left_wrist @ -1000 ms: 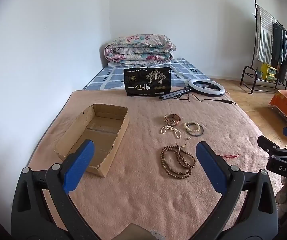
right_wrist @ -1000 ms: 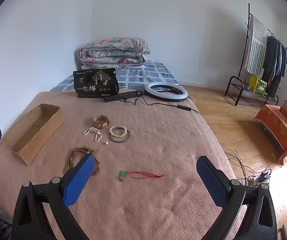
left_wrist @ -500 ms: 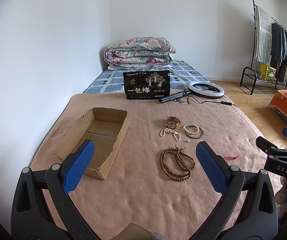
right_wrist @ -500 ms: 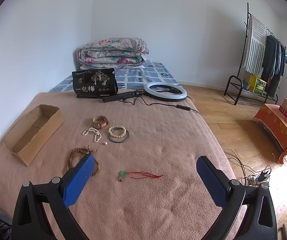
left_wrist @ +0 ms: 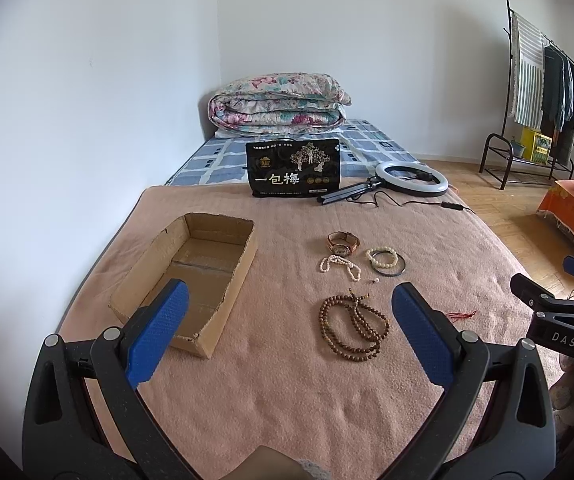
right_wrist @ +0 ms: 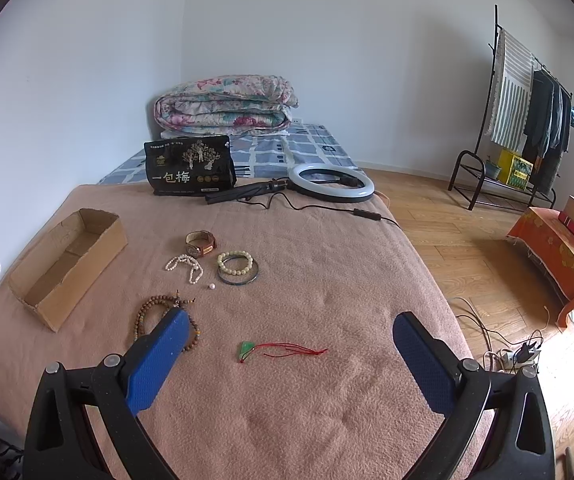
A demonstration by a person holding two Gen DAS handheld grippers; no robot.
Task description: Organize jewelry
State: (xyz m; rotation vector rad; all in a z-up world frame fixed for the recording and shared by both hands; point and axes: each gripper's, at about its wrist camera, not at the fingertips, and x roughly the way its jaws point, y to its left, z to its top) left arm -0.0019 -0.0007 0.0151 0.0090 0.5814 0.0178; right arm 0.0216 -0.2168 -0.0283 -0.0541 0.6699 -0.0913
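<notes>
Two grippers, both with jaws spread wide and nothing between them: left gripper (left_wrist: 290,332) and right gripper (right_wrist: 291,354) hover above the pink blanket (right_wrist: 327,288) on the bed. All the jewelry lies loose on the blanket, none in the cardboard box (left_wrist: 191,276), which sits open and empty to the left. Wooden bead necklace (left_wrist: 353,328) is coiled nearest the left gripper, partly hidden behind the right gripper's left blue pad (right_wrist: 159,360) in the right wrist view. Further back: pearl strand (right_wrist: 185,266), watch (right_wrist: 201,243) just behind it, pale bead bracelet (right_wrist: 235,263) resting on a dark bangle (right_wrist: 239,278), one loose bead (right_wrist: 211,287) in front of them. Green pendant on red cord (right_wrist: 279,350) lies apart, between the right gripper's pads in view. Black snack bag (right_wrist: 189,170) and ring light (right_wrist: 331,182) sit at the blanket's far edge.
</notes>
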